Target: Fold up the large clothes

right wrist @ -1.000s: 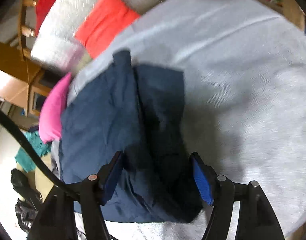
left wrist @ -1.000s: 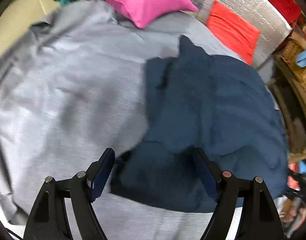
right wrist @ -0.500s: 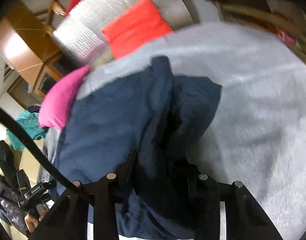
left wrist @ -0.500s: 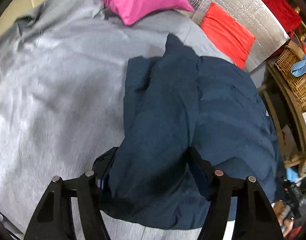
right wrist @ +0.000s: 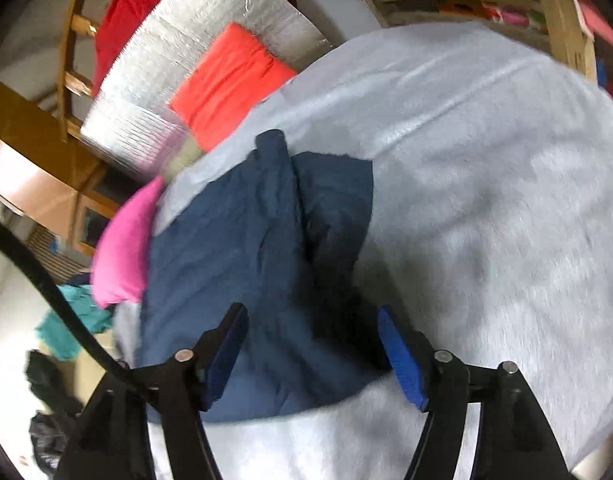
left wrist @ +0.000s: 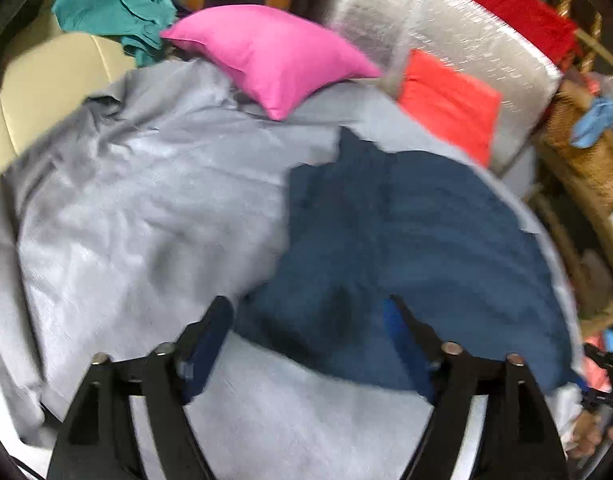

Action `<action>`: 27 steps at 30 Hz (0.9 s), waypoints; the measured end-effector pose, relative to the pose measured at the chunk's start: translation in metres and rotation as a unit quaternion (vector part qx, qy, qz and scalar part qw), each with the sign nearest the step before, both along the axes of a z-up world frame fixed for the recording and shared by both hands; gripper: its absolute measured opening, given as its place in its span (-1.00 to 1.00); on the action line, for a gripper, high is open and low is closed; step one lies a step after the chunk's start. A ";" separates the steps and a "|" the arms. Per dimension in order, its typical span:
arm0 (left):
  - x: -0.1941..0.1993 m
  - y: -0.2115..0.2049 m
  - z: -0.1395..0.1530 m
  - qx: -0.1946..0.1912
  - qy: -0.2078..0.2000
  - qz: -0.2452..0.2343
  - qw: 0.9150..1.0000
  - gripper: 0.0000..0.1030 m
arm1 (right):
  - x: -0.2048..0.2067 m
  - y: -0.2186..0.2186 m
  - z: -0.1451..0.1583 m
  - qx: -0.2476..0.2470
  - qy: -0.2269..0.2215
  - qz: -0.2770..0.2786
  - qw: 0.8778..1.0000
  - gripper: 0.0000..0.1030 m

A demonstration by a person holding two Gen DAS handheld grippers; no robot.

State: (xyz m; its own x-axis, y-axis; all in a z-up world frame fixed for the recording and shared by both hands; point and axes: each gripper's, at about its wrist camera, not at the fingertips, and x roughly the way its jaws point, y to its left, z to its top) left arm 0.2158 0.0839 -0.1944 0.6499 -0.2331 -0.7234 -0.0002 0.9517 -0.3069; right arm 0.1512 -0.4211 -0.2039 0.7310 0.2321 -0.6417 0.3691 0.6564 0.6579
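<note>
Lying folded on the grey sheet [left wrist: 138, 208], the navy garment [left wrist: 406, 248] sits toward the side nearest the orange cushion [left wrist: 450, 104], with a narrow bit poking up at its far end. Both tools hang above its near edge. The left gripper [left wrist: 306, 320] has its jaws opening, nothing pinched between them, cloth only beneath. The right gripper [right wrist: 312, 334] is the same: jaws opening, clear of the fabric. A pink pillow [left wrist: 270, 56] rests at the sheet's far edge.
</note>
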 end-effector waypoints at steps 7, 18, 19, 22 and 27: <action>0.006 -0.001 -0.038 -0.125 0.113 0.004 0.986 0.63 | -0.025 0.018 -0.024 0.118 -0.009 0.022 0.993 0.53; 0.055 -0.010 -0.069 -0.200 0.138 0.071 0.967 0.46 | 0.039 0.040 -0.066 0.151 0.021 -0.010 0.988 0.29; 0.059 -0.014 -0.068 -0.195 0.131 0.070 0.969 0.34 | 0.042 0.041 -0.063 0.141 0.015 -0.009 0.990 0.17; 0.067 -0.031 -0.052 -0.155 0.094 0.052 0.982 0.09 | 0.049 0.052 -0.035 0.053 -0.010 0.002 0.999 -0.14; 0.083 -0.042 -0.045 -0.116 0.063 0.035 0.991 0.08 | 0.060 0.061 -0.008 -0.032 -0.049 0.010 0.998 -0.17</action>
State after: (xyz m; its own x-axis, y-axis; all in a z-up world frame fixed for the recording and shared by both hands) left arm 0.2989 0.0414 -0.2394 0.5784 -0.3602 -0.7319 -0.1162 0.8517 -0.5110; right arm 0.2108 -0.3599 -0.2115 0.7870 0.2088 -0.5805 0.2902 0.7051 0.6470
